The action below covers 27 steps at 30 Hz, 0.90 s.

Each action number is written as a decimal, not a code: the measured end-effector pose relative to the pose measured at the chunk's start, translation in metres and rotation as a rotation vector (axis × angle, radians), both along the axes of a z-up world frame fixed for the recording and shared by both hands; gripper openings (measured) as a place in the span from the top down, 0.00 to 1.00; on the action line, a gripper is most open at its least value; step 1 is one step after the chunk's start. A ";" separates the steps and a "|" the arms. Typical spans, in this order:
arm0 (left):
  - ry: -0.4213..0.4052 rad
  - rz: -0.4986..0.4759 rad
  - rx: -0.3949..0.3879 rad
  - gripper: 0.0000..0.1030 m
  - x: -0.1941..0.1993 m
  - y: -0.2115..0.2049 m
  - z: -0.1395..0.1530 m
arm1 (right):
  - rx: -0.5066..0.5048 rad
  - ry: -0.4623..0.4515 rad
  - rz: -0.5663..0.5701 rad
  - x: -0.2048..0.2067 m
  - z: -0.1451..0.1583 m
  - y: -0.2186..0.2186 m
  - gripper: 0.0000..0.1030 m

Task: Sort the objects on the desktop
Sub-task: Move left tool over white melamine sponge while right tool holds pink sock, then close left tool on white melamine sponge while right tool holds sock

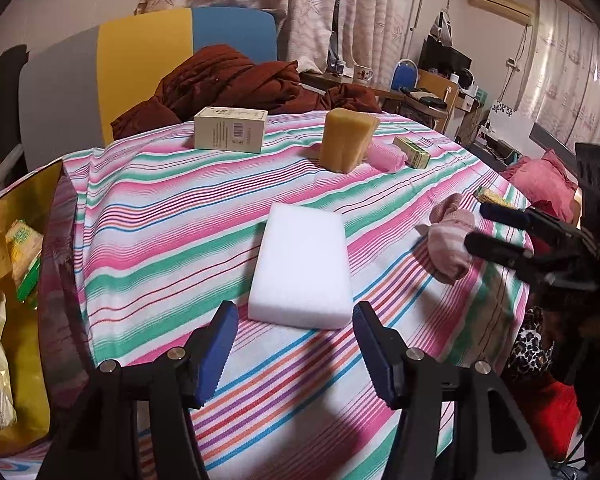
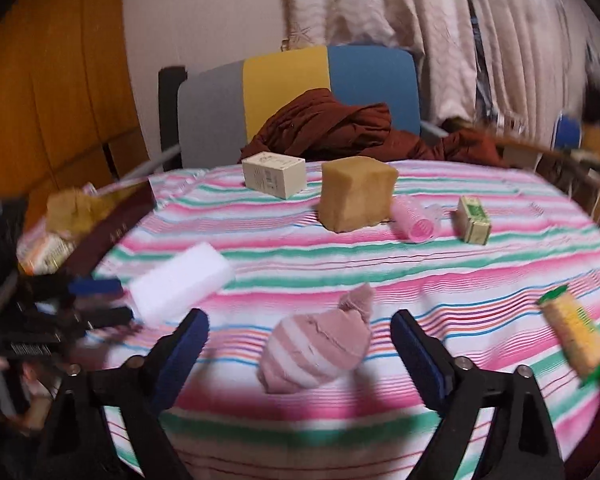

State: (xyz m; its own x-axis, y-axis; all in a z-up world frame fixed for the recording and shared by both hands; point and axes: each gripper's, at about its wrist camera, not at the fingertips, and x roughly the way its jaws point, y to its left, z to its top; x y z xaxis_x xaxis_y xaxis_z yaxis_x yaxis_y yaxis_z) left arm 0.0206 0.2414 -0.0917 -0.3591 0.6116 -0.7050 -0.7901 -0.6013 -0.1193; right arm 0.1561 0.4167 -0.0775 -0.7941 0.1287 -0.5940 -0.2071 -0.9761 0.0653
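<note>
A lived-in home: curtains (image 1: 364, 8), striped tablecloth (image 1: 160, 220), air conditioner (image 1: 500, 6).

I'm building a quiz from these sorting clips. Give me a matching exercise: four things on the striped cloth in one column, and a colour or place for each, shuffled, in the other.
Things:
1. sponge block
2. rolled sock
3. hair roller
4. tan block

Descriptions:
A. pink, lying between the tan block and a small green box
B. white, just ahead of the open left gripper
C. standing upright, right of the cream box
D. pink striped, between the open right gripper's fingers

Pairs: 1-B, 2-D, 3-A, 4-C
</note>
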 end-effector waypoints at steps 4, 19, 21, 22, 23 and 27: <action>0.013 -0.011 -0.014 0.41 -0.003 0.006 0.001 | 0.028 -0.031 0.002 -0.005 -0.010 0.001 0.21; -0.011 -0.071 -0.059 0.38 -0.021 0.030 -0.006 | -0.099 -0.018 -0.044 -0.026 -0.026 0.024 0.31; 0.000 -0.077 -0.070 0.38 -0.020 0.033 -0.007 | -0.105 -0.012 -0.042 -0.025 -0.027 0.024 0.30; 0.005 -0.080 -0.075 0.38 -0.020 0.034 -0.007 | -0.103 -0.012 -0.042 -0.025 -0.028 0.023 0.30; 0.011 -0.083 -0.080 0.38 -0.019 0.036 -0.007 | -0.101 -0.012 -0.041 -0.024 -0.029 0.023 0.30; 0.033 -0.094 -0.100 0.38 -0.017 0.041 -0.008 | -0.124 -0.001 -0.048 -0.022 -0.031 0.027 0.30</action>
